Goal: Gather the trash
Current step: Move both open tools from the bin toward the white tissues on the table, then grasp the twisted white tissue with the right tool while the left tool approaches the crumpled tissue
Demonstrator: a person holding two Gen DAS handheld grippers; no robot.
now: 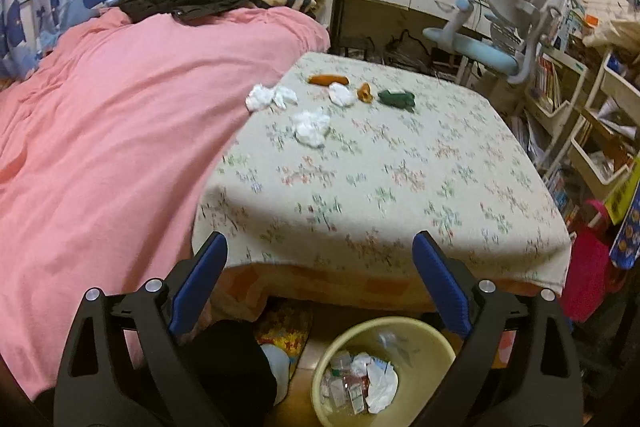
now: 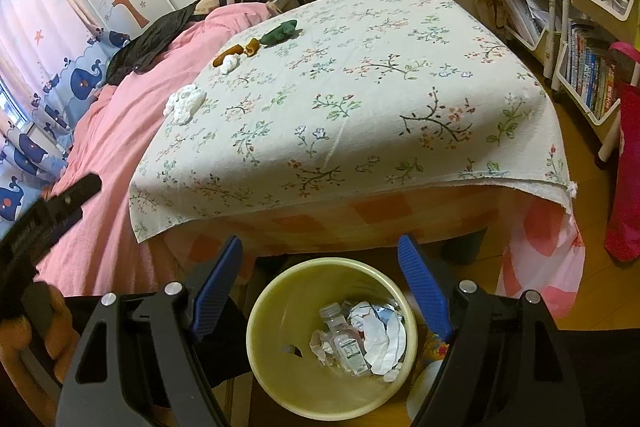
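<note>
Crumpled white tissues lie on the floral tablecloth: a pair (image 1: 271, 97), one (image 1: 342, 94) and a bigger wad (image 1: 311, 127); in the right wrist view two wads show (image 2: 185, 103), (image 2: 229, 63). Orange-brown pieces (image 1: 328, 79), (image 1: 364, 92) and a dark green lump (image 1: 396, 98) lie beside them. A yellow trash bin (image 2: 280, 311) with bottles and paper stands on the floor below the table's near edge. My left gripper (image 1: 320, 247) is open and empty above the table edge. My right gripper (image 2: 320, 251) is open and empty over the bin.
A pink bed (image 1: 100, 131) adjoins the table's left side. A blue desk chair (image 1: 492, 39), a desk and white shelves with books (image 2: 588, 67) stand behind and to the right. A pink bag (image 2: 624, 167) hangs at the right.
</note>
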